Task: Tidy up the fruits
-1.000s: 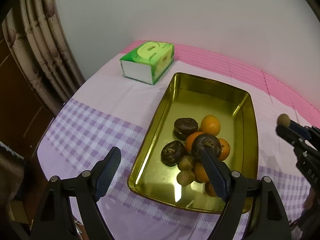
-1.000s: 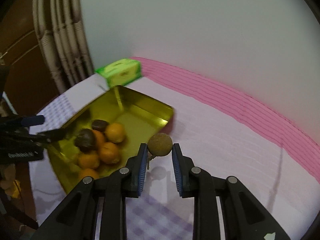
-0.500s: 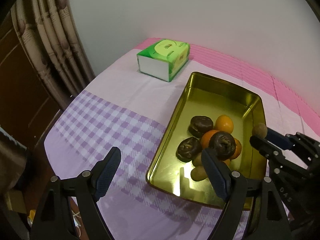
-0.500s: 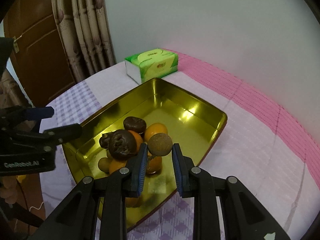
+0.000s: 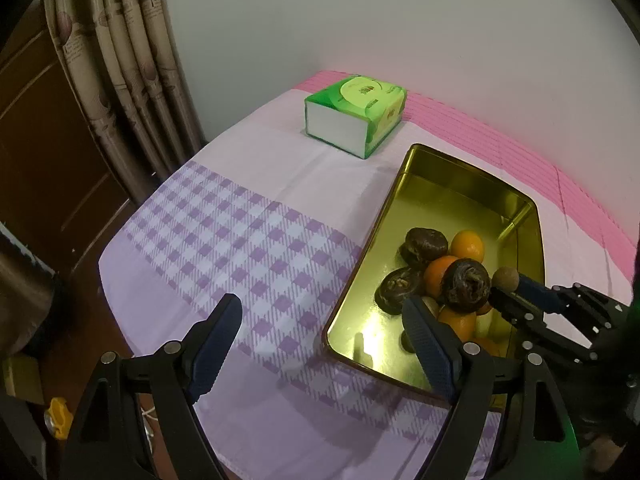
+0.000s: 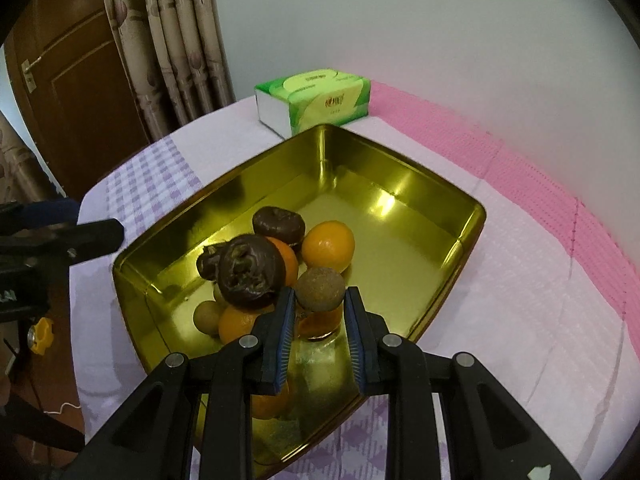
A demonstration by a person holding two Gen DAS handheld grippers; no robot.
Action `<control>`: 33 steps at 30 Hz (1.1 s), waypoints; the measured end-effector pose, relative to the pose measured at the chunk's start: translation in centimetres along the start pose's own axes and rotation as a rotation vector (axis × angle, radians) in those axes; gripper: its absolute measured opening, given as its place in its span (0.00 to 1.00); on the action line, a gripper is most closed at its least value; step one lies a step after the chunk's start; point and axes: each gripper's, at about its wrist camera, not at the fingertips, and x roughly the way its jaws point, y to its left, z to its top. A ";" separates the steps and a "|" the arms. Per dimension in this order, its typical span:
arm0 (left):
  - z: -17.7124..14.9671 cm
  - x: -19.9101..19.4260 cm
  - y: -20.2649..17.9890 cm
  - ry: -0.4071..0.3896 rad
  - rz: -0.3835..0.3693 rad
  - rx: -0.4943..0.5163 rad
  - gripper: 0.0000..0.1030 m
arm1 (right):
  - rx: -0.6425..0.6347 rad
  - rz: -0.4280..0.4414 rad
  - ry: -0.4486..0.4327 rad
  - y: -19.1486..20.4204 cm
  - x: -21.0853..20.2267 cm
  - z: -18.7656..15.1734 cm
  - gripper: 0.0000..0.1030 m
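Colours and patterns over the gold tray and the cloth

A shiny gold tray (image 6: pixel 472 216) is seen holding orange fruits (image 6: pixel 328 246), dark brown wrinkled fruits (image 6: pixel 248 276) and small olive-tan ones (image 6: pixel 206 317); a speckled brown round fruit (image 6: pixel 320 289) is shown between blue ribbed pads (image 6: pixel 286 328) on black arms. The tablecloth (image 5: pixel 248 184) is coloured pale lilac, checked in purple and white at its near edge and striped pink (image 5: pixel 480 132) at its far edge. The tissue box (image 5: pixel 356 118) is printed green with white ends. The curtain (image 5: pixel 132 68) is patterned beige with brownish motifs.
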 end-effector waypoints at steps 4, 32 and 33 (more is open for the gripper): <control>-0.1 0.0 -0.2 0.002 -0.003 0.013 0.80 | 0.004 -0.015 0.010 0.1 0.6 -0.2 0.23; -1.3 -1.2 -2.3 -0.020 0.005 0.106 0.80 | 0.100 -0.091 -0.049 -0.5 -3.1 -0.9 0.68; -1.3 -1.2 -2.3 -0.019 0.006 0.107 0.80 | 0.106 -0.099 -0.055 -0.6 -3.4 -0.9 0.70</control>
